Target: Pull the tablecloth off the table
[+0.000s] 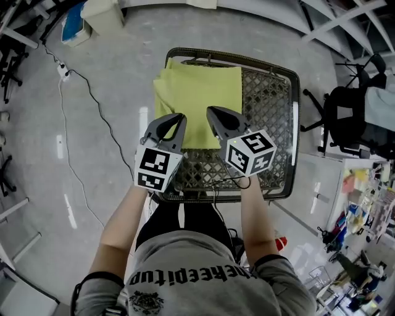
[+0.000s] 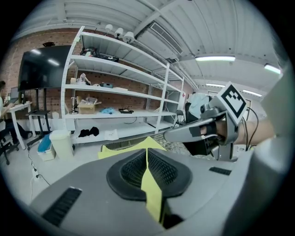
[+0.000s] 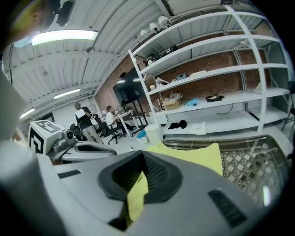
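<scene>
A yellow-green tablecloth (image 1: 197, 92) lies folded over the left part of a dark metal mesh table (image 1: 271, 105). My left gripper (image 1: 178, 118) is shut on the cloth's near edge at the left. My right gripper (image 1: 212, 113) is shut on the same edge a little to the right. In the left gripper view a fold of the cloth (image 2: 152, 193) is pinched between the black pads (image 2: 131, 173). In the right gripper view a strip of cloth (image 3: 137, 191) sits clamped between the pads (image 3: 159, 177), and the rest of the cloth (image 3: 196, 156) spreads over the mesh.
A power strip (image 1: 63, 71) and a black cable (image 1: 86, 105) run over the grey floor to the left. A white bin (image 1: 102, 15) stands at the far left, an office chair (image 1: 352, 117) to the right. White shelving (image 2: 115, 106) stands behind the table, with seated people (image 3: 87, 120) at desks farther off.
</scene>
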The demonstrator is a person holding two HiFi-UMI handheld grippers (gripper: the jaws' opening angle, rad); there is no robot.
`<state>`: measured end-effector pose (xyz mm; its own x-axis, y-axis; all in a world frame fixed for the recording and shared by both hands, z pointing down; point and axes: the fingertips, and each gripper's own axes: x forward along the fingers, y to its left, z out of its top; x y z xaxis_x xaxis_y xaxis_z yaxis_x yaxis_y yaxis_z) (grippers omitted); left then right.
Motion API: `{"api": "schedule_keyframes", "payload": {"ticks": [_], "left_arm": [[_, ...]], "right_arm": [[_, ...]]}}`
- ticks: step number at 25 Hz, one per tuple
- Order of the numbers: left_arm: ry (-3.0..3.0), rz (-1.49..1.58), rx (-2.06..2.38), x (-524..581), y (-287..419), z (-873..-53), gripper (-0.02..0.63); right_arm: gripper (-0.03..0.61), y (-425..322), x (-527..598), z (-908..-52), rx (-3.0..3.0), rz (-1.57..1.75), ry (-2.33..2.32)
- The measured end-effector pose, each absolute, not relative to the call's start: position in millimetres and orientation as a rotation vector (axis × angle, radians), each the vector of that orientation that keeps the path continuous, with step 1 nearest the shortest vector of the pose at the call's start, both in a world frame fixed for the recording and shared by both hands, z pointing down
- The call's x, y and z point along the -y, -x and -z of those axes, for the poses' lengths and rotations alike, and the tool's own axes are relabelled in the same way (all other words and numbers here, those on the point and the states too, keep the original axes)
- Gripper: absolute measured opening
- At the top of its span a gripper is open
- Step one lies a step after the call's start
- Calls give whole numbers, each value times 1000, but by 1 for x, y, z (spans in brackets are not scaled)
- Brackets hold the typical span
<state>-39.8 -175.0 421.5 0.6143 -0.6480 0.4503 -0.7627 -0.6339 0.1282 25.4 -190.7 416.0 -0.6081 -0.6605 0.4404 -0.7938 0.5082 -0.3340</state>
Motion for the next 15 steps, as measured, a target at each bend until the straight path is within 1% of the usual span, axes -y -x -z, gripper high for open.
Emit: {"api": "schedule_keyframes", "payload": {"ticks": [15], "left_arm": [[-2645,-494,981,128,32,-385,15]], "right_arm": [[11,-26,118,-369,2521,-674,-1367]]}}
